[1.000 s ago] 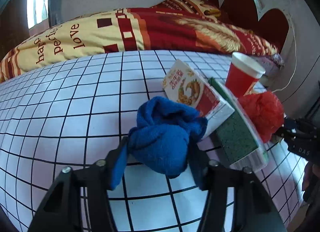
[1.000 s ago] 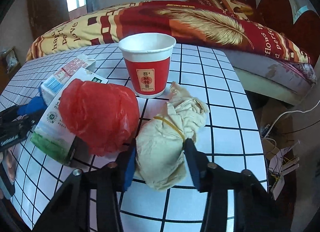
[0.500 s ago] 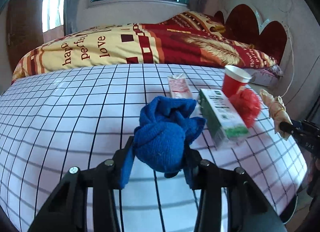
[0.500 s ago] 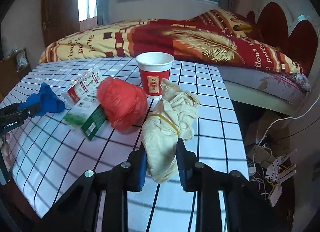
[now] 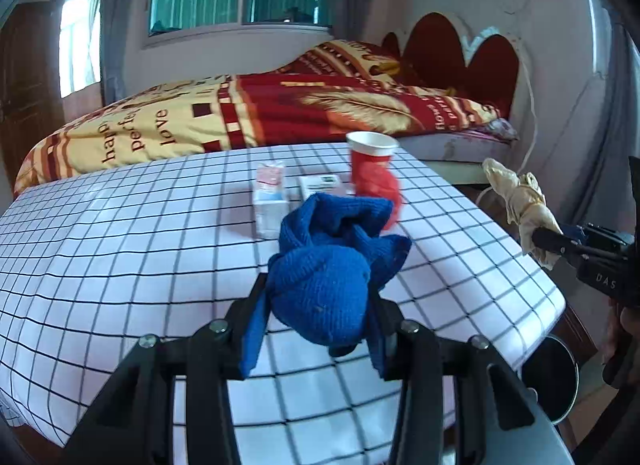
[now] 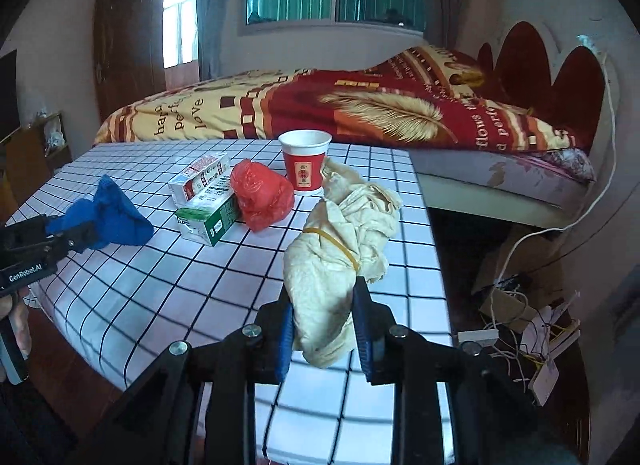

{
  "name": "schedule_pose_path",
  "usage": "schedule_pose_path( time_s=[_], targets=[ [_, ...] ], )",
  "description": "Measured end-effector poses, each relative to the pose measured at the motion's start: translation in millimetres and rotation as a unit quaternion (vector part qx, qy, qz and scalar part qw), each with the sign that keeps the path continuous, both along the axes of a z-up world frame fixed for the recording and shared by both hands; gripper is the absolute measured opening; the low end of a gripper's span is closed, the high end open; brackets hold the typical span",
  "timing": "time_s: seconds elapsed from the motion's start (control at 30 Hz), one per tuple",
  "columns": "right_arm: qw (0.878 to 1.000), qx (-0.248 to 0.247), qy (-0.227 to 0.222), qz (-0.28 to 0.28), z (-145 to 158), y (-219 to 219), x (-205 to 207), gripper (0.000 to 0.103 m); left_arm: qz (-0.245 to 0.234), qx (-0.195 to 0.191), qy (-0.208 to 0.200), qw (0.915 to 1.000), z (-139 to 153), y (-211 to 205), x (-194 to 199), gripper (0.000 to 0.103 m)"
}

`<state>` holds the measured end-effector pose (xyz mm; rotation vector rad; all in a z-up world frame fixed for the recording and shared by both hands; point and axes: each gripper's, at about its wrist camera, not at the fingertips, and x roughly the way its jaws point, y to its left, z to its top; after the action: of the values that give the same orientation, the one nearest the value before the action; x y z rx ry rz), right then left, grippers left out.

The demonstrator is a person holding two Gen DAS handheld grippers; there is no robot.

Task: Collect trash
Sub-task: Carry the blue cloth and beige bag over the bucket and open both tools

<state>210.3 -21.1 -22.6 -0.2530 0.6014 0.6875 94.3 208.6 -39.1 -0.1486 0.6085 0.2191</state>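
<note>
1. Nearest in the left wrist view, the left hand-held gripper (image 5: 316, 325) is clamped narrow on a bundled blue knit cloth (image 5: 328, 269), its pads pressing both sides. The bundle hangs clear above the checked tabletop (image 5: 120, 249).

2. Nearest in the right wrist view, the right hand-held gripper (image 6: 322, 335) is squeezed onto a crumpled cream wrapper (image 6: 340, 249) bound by a yellow rubber band (image 6: 332, 243). It too is off the tabletop, over the near right corner.

3. Judged from this, two pieces of trash are picked up but not yet disposed of. A dark round container (image 5: 550, 375) shows below the table edge at the lower right of the left view; it may be the bin, though I cannot tell for sure.

4. Further back on the tabletop, four items remain to collect: a green and white carton (image 6: 210, 219) lying flat, a red and white carton (image 6: 200, 181) just behind it, and a crumpled red plastic bag (image 6: 262, 195) touching the green carton's end.

5. Beyond the bag stands a red paper cup (image 6: 305, 163), upright and seemingly empty, just beside the bag.

6. Farthest is the bed (image 6: 360, 109) with a red and yellow quilt, no part of the job.

7. My estimate: roughly a third gathered, none dropped off, so several more trips are likely needed.
</note>
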Motion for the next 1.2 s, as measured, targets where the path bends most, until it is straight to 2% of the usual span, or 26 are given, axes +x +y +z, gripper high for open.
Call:
schedule_pose_path(
  time_s=[0.3,0.43,1.2],
  targets=[
    [0.999,-0.005,-0.031,-0.024,-6.0,-62.2,-29.8,0.028,-0.043,0.009,-0.009,0.999,0.1,-58.1,-3.5,0.044],
    [0.999,-0.008,-0.019,-0.04,-14.6,-81.5,-30.1,0.028,-0.057,0.009,-0.009,0.9983,-2.0,-78.4,-0.9,0.044],
    [0.994,0.006,-0.022,-0.109,-14.1,-172.8,-47.0,0.028,-0.144,0.018,-0.021,0.9892,0.0,-169.6,13.6,0.044]
  ],
)
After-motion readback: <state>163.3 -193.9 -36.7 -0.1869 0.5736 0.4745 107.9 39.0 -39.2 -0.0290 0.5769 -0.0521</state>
